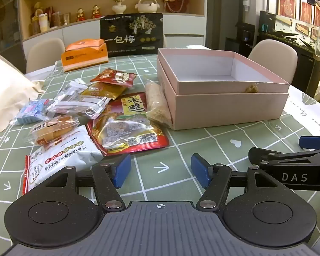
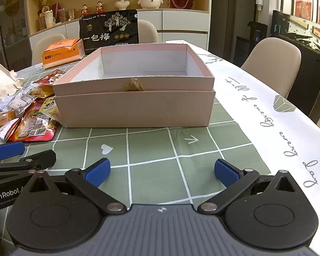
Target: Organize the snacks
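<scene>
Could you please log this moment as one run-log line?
stage: start | left hand-held gripper: open, empty | right hand-held gripper: open, empty | box: empty | snacks: piled left of box

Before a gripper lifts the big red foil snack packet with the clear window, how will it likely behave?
The red foil snack packet lies flat and wrinkled, so it probably bends and sags when lifted. Its glossy film may slip between pads. It looks thin, so likely light. It overlaps neighbouring packets, which may shift.

Both my grippers are tilted downward, side by side. Left gripper [image 1: 161, 170] has its blue pads spread wide with nothing between them. Right gripper [image 2: 162, 171] is opened even wider, also empty, sitting just beside the left.
</scene>
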The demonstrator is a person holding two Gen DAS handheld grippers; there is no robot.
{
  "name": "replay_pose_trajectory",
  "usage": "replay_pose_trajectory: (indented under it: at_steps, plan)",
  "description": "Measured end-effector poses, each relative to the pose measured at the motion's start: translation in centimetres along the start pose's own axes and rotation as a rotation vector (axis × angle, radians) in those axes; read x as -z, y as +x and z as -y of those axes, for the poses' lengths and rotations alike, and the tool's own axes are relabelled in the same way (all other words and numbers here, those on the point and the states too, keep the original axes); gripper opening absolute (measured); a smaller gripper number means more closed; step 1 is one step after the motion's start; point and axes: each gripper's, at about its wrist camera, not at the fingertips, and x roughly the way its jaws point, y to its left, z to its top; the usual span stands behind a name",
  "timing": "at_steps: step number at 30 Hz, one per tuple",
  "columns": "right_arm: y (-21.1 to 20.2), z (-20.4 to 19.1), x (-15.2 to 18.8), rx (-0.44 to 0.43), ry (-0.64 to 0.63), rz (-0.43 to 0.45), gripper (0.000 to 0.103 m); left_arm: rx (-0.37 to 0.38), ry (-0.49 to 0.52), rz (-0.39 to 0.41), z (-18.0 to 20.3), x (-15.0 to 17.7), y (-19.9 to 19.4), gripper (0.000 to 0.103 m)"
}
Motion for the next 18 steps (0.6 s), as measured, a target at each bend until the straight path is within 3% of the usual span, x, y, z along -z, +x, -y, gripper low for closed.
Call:
replay_pose_trajectory:
  at_steps: [18]
  plan:
    - [-0.04, 0.01, 0.01, -0.001, 0.001, 0.001, 0.103, -0.007, 0.009, -0.002, 0.03, 0.01, 0.01, 0.070]
